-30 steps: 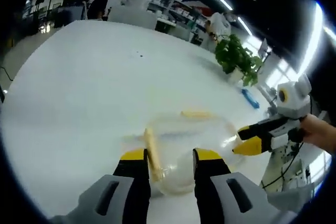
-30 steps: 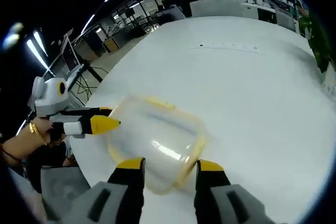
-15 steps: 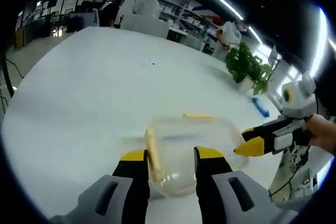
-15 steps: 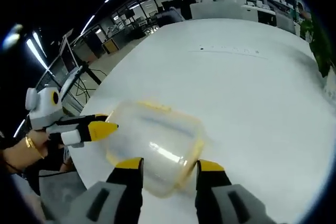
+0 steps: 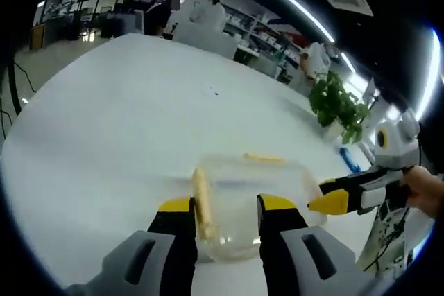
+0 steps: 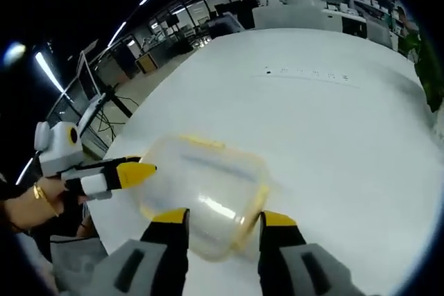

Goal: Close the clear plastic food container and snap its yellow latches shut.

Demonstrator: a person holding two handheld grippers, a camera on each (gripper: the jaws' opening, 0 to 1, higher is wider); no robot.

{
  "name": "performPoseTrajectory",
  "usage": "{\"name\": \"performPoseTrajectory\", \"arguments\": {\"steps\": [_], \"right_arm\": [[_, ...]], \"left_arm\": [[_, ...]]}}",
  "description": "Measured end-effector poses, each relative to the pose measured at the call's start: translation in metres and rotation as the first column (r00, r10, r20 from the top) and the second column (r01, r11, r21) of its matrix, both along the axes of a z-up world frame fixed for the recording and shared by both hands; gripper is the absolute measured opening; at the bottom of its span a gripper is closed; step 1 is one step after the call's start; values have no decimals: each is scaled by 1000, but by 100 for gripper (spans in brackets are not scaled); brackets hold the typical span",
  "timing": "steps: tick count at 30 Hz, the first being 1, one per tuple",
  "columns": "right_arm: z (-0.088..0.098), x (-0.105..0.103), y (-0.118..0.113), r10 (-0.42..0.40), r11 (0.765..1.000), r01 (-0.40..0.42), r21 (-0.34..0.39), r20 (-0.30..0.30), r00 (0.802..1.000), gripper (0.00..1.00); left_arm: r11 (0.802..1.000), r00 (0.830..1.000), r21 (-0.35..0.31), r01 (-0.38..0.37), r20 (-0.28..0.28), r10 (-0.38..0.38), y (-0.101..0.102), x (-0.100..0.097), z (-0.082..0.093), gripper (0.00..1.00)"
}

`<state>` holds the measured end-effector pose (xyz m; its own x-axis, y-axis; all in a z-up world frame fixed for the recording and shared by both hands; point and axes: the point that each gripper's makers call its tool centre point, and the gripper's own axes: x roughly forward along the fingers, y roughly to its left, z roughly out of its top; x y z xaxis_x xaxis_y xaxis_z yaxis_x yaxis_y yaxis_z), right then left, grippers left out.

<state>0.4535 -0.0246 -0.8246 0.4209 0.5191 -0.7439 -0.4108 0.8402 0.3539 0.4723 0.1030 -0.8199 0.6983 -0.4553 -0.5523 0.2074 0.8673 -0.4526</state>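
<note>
Lid looks already down on the clear rectangular plastic food container with yellow latches sitting on my white counter, both left claw and right claw spread open straddling its ends, gripping nothing, so I'd guess latch-snapping's still left.

The white counter lies bare and wide beyond the clear container — open room on its far side in both views. The container itself sits right at the tips of the left tongs and the right tongs, blocking any straight push forward. In the left gripper view a potted plant and a blue object stand near the far right edge — well apart from the container.
</note>
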Motion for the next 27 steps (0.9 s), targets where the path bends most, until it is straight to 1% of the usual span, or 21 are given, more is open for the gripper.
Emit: {"name": "performPoseTrajectory", "arguments": {"steps": [6, 8, 14, 18, 22, 24, 27], "right_arm": [[1, 23, 9, -18, 1000, 18, 0, 19, 1000, 37], [1, 31, 10, -24, 1000, 24, 2, 24, 999, 37], [1, 49, 12, -38, 999, 37, 13, 46, 998, 37], [2, 55, 13, -53, 999, 52, 11, 47, 997, 37], [2, 56, 12, -55, 998, 54, 14, 49, 997, 37], [2, 55, 12, -61, 998, 60, 24, 52, 997, 37], [2, 54, 13, -76, 997, 75, 22, 67, 995, 37]], "left_arm": [[999, 999, 14, -45, 13, 44, 6, 27, 0, 32], [999, 999, 24, -45, 18, 45, 7, 34, 1, 33], [999, 999, 23, -46, 26, 45, 9, 54, 0, 33], [998, 998, 24, -52, 34, 51, 10, 62, 0, 33], [998, 998, 29, -54, 43, 52, 10, 61, 0, 33], [998, 996, 39, -58, 63, 56, 10, 60, 0, 33], [997, 995, 40, -68, 73, 65, 11, 61, 1, 33]]}}
